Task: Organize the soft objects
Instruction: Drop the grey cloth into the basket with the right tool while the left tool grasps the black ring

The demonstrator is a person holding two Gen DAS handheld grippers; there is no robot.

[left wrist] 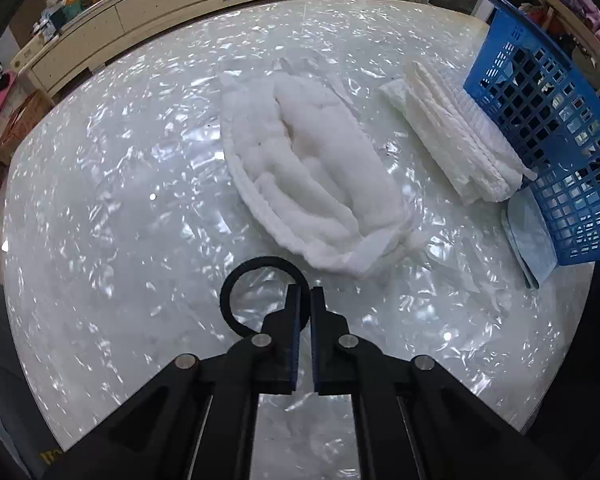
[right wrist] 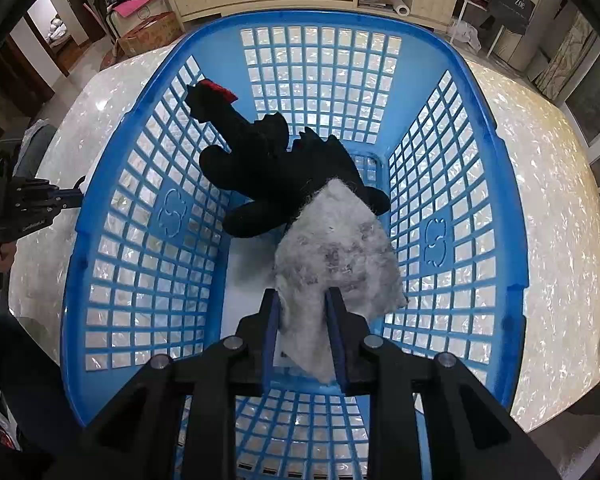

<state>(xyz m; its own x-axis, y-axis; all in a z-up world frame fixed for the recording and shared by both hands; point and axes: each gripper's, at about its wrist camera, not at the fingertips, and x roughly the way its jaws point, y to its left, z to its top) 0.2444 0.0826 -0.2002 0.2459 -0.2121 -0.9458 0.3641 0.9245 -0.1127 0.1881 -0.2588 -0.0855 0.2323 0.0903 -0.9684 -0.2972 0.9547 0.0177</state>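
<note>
Blue lattice basket, black glove

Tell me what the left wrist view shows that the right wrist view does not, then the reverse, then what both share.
Only the left wrist view: the shut left gripper over a black ring, a fluffy white bundle and a folded white stack beside the blue basket.

Only the right wrist view: the basket's inside, with a black plush toy lying in it, and the right gripper holding a grey fluffy piece above it.

Both: the basket, the pearly white table and the cream cabinet behind.
</note>
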